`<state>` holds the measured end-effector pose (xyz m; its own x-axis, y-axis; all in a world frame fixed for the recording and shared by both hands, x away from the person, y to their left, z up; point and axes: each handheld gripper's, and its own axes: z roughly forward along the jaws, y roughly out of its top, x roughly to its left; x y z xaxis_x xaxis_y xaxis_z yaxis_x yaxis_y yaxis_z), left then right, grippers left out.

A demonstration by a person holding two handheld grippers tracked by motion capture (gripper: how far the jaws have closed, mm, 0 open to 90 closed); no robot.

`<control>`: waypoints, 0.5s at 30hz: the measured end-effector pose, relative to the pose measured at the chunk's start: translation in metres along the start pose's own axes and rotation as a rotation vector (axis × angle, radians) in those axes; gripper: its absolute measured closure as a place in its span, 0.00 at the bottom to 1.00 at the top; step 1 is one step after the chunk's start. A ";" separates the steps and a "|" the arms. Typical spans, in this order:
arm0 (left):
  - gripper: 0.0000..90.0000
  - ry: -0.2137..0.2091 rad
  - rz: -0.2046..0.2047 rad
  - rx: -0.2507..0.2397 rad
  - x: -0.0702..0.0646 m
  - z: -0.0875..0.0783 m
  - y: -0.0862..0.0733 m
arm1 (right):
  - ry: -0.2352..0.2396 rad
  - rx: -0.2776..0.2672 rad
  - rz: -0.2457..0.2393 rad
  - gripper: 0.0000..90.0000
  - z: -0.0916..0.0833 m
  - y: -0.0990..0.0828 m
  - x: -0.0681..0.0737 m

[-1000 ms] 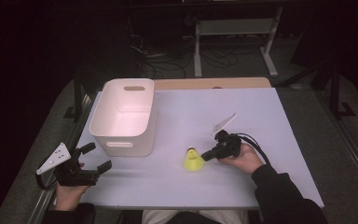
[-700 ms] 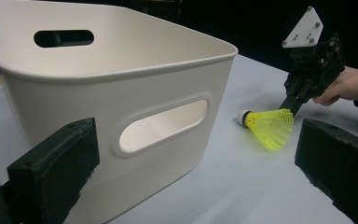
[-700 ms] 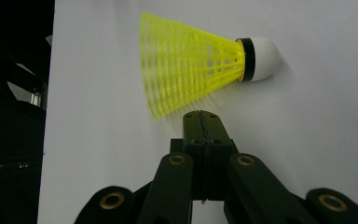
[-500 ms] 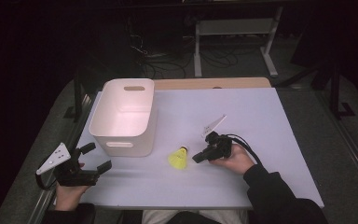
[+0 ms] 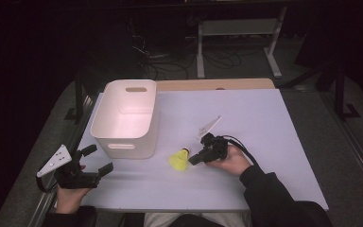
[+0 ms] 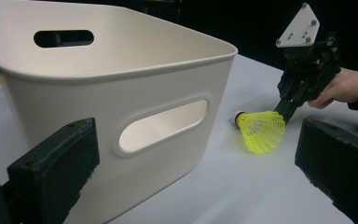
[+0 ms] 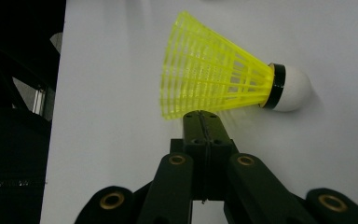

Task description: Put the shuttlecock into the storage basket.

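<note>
Your right gripper (image 5: 194,159) sits near the table's (image 5: 274,132) middle with its jaws pressed fully together, nothing between them; the closed tip touches the skirt of the yellow shuttlecock (image 5: 179,160), which lies on its side on the table at the gripper's 9 o'clock, white cork end toward the white bin (image 5: 125,118). The bin stands at the shuttlecock's 10 o'clock, just beside it but apart. Your left gripper (image 5: 98,161) rests at the table's 8 o'clock corner, jaws spread wide and empty, pointing toward the bin's near wall.
</note>
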<state>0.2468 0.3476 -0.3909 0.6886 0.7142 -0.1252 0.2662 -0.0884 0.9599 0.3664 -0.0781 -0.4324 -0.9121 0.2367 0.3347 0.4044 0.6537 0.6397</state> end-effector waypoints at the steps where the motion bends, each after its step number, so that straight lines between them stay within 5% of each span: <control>1: 0.00 0.000 0.000 0.000 0.000 0.000 0.000 | 0.003 0.001 -0.001 0.99 0.001 0.001 0.000; 15: 0.00 -0.003 0.001 0.000 0.000 0.000 0.000 | 0.015 0.008 -0.011 0.99 0.014 0.007 0.000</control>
<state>0.2469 0.3474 -0.3910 0.6907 0.7123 -0.1246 0.2656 -0.0896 0.9599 0.3680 -0.0633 -0.4374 -0.9154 0.2186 0.3381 0.3937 0.6623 0.6375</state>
